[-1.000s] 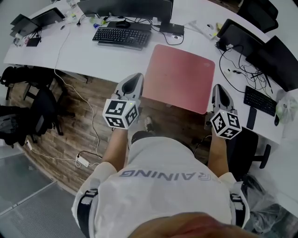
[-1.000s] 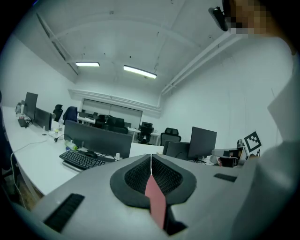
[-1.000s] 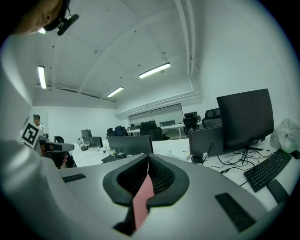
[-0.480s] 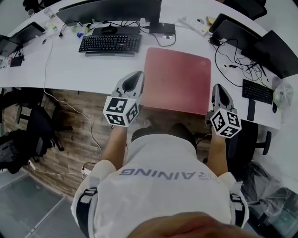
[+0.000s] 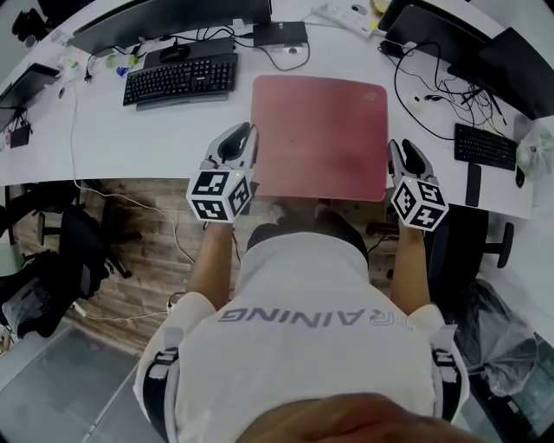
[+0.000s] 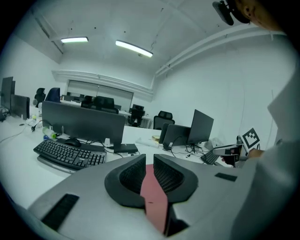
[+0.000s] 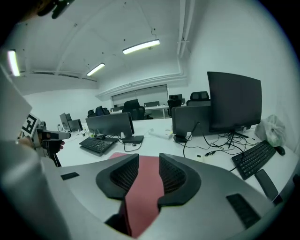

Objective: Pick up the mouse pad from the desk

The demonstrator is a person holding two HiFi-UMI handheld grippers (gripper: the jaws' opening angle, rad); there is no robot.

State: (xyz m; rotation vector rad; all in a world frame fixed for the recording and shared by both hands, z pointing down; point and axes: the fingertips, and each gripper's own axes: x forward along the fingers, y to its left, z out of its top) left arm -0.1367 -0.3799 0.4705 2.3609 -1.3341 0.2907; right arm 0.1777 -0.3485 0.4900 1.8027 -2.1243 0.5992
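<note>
Left tongs [image 6: 146, 161]: jaws drawn almost together, clamped on the left edge of the mouse pad [image 5: 320, 130]. In the left gripper view a narrow red strip of the pad runs down the slit between the ribbed pads.

Right tongs [image 7: 149, 164]: jaws opening, gap clearly wider than on the left. The right edge of the red pad sits between them and fills the gap in the right gripper view. I can't confirm the pads press on it.

In the head view both tongs point away from me, one at each near corner of the pad. Marker cubes, left [image 5: 218, 195] and right [image 5: 419, 204], face up toward the camera.

The pad is flat on the white table [image 5: 130, 130], square to me. Its near edge is at the table's front edge and seems to overhang a little.

A black keyboard [image 5: 180, 80] is on the table well left of the pad's far corner, with a mouse [image 5: 173, 52] behind it and a wide monitor [image 5: 173, 22] beyond that. A tangle of black cables [image 5: 424, 86] runs right of the pad, with a second keyboard [image 5: 485, 145] farther right and dark monitors [image 5: 485, 52] past it.

A wood-pattern floor [image 5: 147, 234] lies under the table's front edge on the left. A black chair [image 5: 78, 251] stands on it.
</note>
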